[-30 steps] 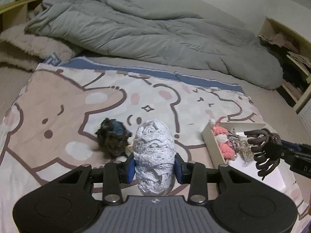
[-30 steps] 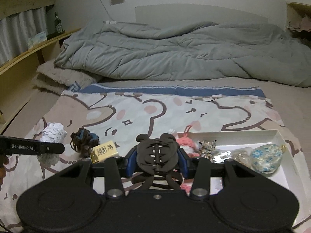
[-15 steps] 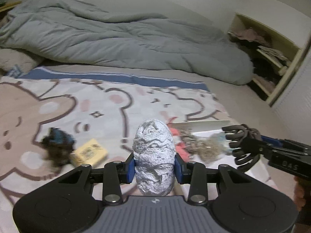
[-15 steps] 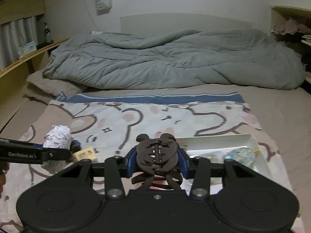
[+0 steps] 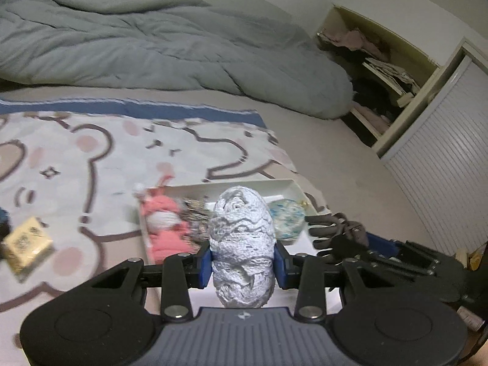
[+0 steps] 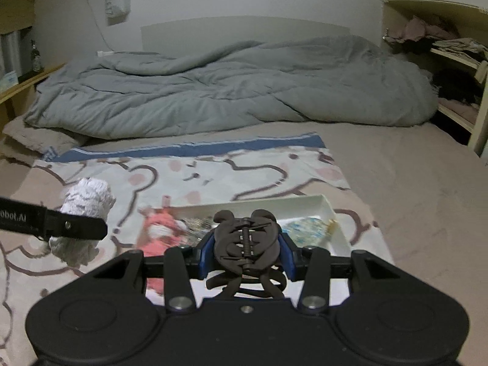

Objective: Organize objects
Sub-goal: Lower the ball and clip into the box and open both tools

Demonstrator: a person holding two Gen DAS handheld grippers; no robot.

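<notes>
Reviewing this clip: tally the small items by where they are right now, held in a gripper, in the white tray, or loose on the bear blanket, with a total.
Held in grippers: 2, white lace roll in left gripper, dark hair claw clip in right gripper
In the white tray: 3, pink doll, glittery clips, blue floral pouch
Loose on the bear blanket: 1, yellow box
Total: 6

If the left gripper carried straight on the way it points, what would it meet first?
Probably the white tray: the left gripper, jaws shut on the lace roll, aims down at it; depth is unclear.

Crowded white tray [image 6: 328,206]; bare bedsheet [image 6: 411,189] rightward.
</notes>
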